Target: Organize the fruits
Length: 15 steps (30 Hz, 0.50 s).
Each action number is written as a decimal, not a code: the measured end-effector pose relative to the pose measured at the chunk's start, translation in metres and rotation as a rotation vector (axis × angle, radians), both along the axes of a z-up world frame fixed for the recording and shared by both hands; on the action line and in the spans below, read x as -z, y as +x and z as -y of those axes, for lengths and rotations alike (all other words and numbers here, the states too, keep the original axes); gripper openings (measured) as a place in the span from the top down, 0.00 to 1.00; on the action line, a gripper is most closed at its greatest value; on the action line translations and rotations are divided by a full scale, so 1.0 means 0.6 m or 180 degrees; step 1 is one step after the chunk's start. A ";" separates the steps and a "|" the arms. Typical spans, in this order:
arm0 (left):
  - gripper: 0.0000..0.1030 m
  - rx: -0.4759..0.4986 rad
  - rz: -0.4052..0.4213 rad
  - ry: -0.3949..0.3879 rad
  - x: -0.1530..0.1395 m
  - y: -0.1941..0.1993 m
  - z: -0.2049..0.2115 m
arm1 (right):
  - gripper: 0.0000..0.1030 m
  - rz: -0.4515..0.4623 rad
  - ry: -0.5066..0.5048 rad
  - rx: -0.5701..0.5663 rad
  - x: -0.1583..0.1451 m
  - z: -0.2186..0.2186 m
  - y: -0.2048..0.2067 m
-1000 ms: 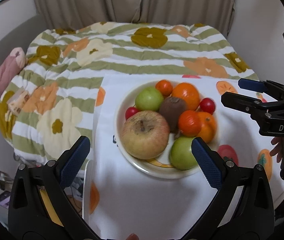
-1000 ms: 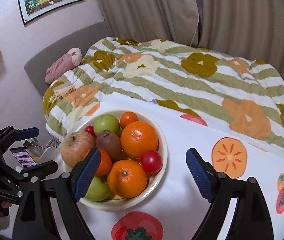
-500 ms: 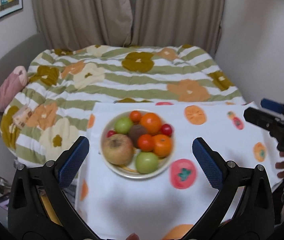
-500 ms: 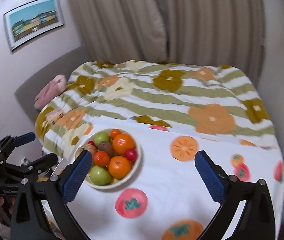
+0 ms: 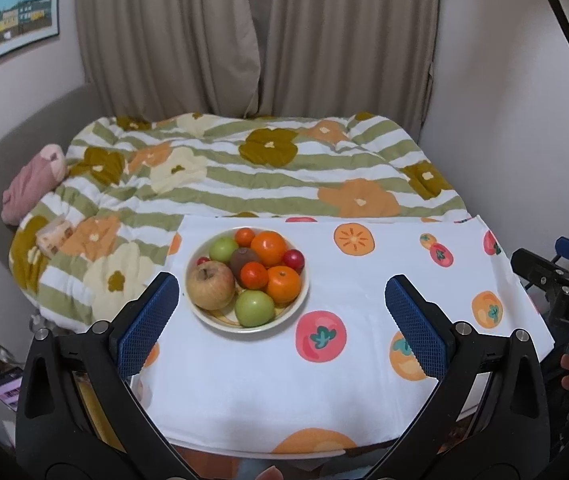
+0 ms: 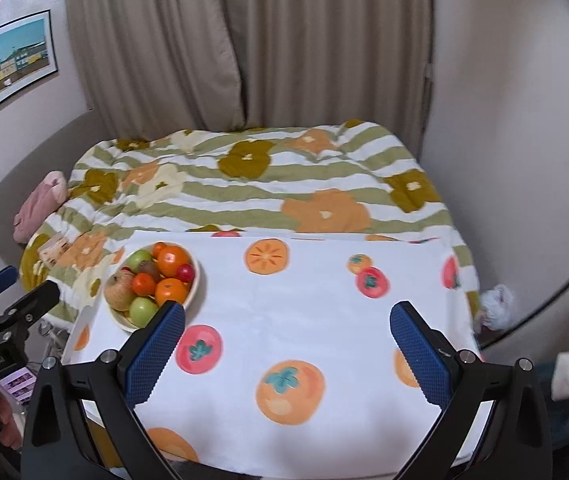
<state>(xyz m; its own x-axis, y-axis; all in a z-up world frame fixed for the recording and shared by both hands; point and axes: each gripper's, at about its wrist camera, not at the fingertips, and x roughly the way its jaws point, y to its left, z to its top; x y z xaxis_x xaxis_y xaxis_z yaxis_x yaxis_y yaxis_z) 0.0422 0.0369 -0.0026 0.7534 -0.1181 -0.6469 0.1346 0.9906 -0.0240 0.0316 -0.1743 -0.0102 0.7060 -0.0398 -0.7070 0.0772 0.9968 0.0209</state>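
Left wrist view: fruit-print tablecloth (image 5: 324, 380) (white) fronts a floral quilt (image 5: 244, 176).

White tablecloth (image 5: 244, 380), orange-and-red fruit print; cream bowl (image 5: 302, 300); green-striped floral quilt (image 5: 244, 184); beige curtains (image 5: 244, 40).

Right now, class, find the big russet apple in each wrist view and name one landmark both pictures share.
Left wrist view: the big russet apple sits left of centre, at the bowl's left side, just beyond the left pad of the tongs.
Right wrist view: the apple lies at the left, in the bowl, above the left pad.
Shared landmark: the framed picture on the wall, upper left in both.
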 end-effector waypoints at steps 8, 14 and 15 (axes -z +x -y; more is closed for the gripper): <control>0.00 0.0041 0.0098 -0.0002 -0.009 -0.021 0.010 | 0.01 0.0117 -0.0027 0.0183 -0.011 0.018 -0.043; 0.00 0.0085 0.0181 -0.0001 -0.018 -0.027 0.016 | 0.01 0.0198 -0.0043 0.0222 -0.017 0.019 -0.051; 0.00 0.0087 0.0185 0.0000 -0.018 -0.026 0.017 | 0.01 0.0204 -0.0042 0.0228 -0.017 0.020 -0.051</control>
